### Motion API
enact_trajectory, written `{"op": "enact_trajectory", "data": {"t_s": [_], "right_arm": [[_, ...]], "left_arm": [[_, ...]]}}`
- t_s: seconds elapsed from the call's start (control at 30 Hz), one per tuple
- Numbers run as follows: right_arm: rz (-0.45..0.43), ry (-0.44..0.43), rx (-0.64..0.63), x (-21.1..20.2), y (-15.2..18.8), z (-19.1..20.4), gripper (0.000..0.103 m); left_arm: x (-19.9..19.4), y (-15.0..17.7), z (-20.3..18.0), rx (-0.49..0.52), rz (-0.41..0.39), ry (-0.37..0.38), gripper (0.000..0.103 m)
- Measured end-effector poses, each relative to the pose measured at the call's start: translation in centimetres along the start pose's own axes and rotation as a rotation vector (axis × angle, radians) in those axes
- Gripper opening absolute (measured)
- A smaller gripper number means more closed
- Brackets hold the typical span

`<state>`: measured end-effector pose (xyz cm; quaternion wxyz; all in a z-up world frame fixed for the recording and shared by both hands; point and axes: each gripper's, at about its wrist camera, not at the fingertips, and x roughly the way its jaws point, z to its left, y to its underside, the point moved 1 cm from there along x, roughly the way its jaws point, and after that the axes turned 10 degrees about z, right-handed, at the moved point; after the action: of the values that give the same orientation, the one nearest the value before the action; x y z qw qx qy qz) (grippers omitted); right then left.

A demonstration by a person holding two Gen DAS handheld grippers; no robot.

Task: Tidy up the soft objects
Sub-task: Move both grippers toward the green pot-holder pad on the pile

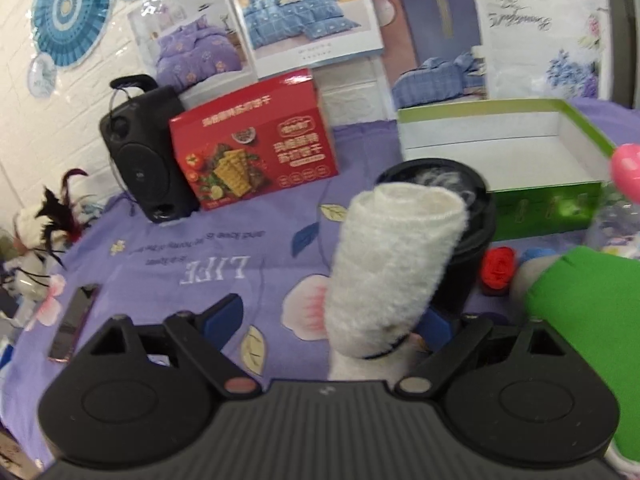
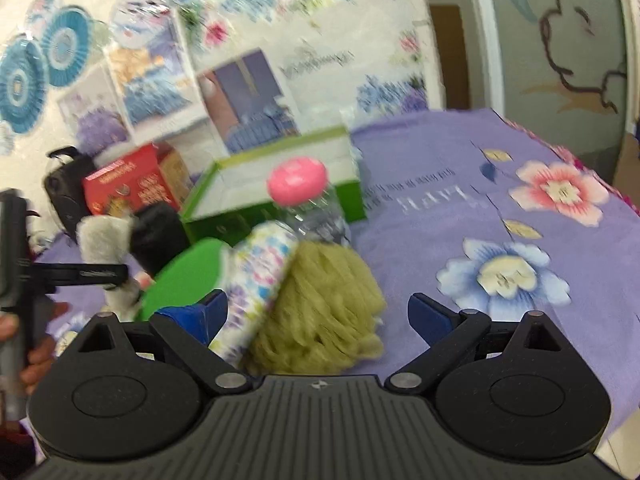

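My left gripper (image 1: 328,318) is open; a rolled white fluffy towel (image 1: 392,264) stands between its blue fingers, leaning against the right one. In the right wrist view the same white towel (image 2: 105,240) shows at the left beside the left gripper's arm. My right gripper (image 2: 318,312) is open around an olive-green yarn bundle (image 2: 320,312) and a floral rolled cloth (image 2: 260,280). A green soft object (image 2: 180,276) lies beside them, also in the left wrist view (image 1: 584,312). An open green box (image 1: 500,148) stands behind.
A black cup (image 1: 460,216) stands behind the towel. Red yarn (image 1: 498,268) lies by it. A red biscuit box (image 1: 252,148) and black speaker (image 1: 140,152) stand at the back left. A pink-capped bottle (image 2: 304,200) stands near the green box. A phone (image 1: 74,322) lies at left.
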<state>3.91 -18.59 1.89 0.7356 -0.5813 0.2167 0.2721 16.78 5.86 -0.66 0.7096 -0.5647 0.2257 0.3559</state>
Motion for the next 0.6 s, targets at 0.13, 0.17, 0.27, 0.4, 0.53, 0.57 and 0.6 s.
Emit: {"op": "enact_trajectory", "data": {"t_s": [0.13, 0.17, 0.27, 0.4, 0.53, 0.57, 0.6], "right_arm": [[0.014, -0.057, -0.051, 0.5, -0.2, 1.6, 0.084], [0.021, -0.063, -0.056, 0.9, -0.2, 1.7, 0.084], [0.05, -0.078, -0.058, 2.2, -0.1, 2.0, 0.084], [0.067, -0.08, -0.065, 2.7, 0.1, 2.2, 0.084], [0.032, -0.025, -0.094, 1.4, 0.3, 1.6, 0.084], [0.027, -0.008, -0.097, 1.2, 0.4, 1.3, 0.084], [0.027, 0.008, -0.099, 1.1, 0.4, 0.8, 0.084]], "left_arm": [[0.6, 1.1, 2.1, -0.045, 0.022, -0.019, 0.092], [0.7, 1.5, 2.5, -0.043, 0.027, -0.026, 0.092], [1.3, 2.2, 3.5, -0.024, 0.025, -0.017, 0.084], [2.4, 2.2, 4.4, -0.041, 0.051, 0.045, 0.089], [3.1, 2.6, 5.5, -0.076, 0.07, -0.005, 0.093], [3.0, 2.9, 6.0, -0.096, 0.077, -0.01, 0.093], [2.7, 3.2, 6.6, -0.114, 0.077, -0.001, 0.093]]}}
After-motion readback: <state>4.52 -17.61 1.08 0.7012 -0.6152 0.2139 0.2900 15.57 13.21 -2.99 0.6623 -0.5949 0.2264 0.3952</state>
